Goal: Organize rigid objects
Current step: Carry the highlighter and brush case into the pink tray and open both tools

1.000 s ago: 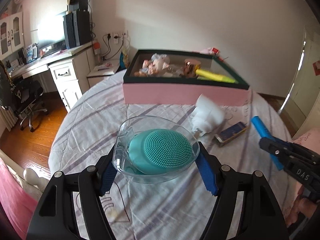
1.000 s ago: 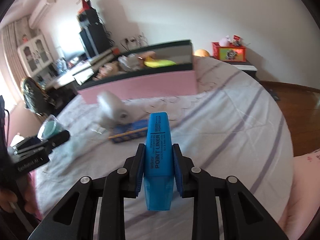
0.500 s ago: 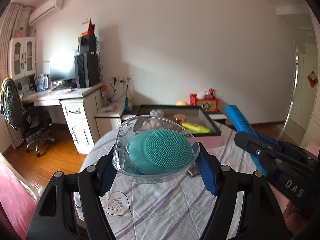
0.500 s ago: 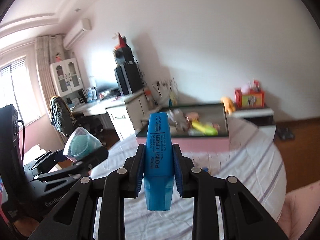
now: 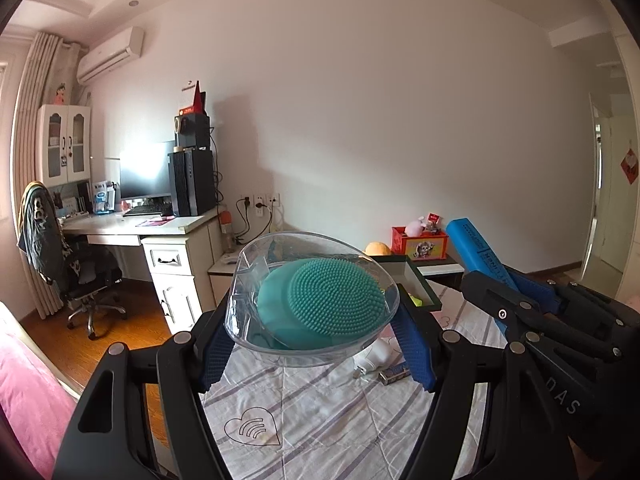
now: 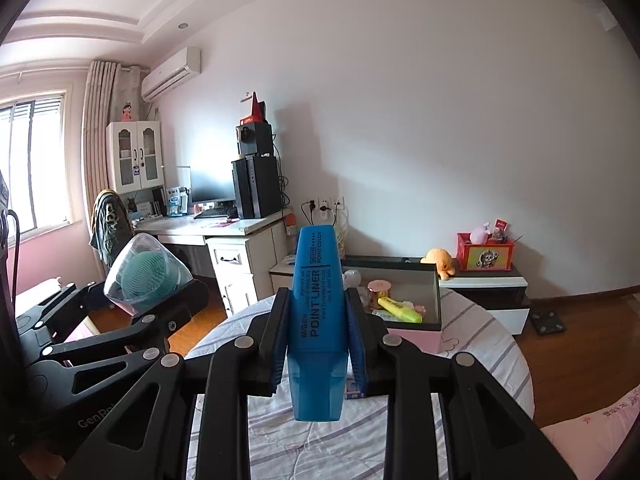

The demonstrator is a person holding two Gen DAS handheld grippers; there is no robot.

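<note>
Your left gripper (image 5: 316, 344) pinched the clear case (image 5: 280, 340) holding a teal silicone brush (image 5: 332, 300); your right gripper (image 6: 318, 320) clamped the blue highlighter (image 6: 318, 308), both above the bed (image 5: 320, 408).

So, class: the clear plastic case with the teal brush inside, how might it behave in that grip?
The clear case looks smooth and rounded, so it could slip between the left hand-held gripper pads. It probably stays stiff, keeping its shape. The teal brush may shift inside.

Two highlighters (image 6: 316, 312) (image 6: 400, 309), two grippers (image 5: 316, 344) (image 6: 318, 340), one storage box (image 6: 434, 300)
</note>
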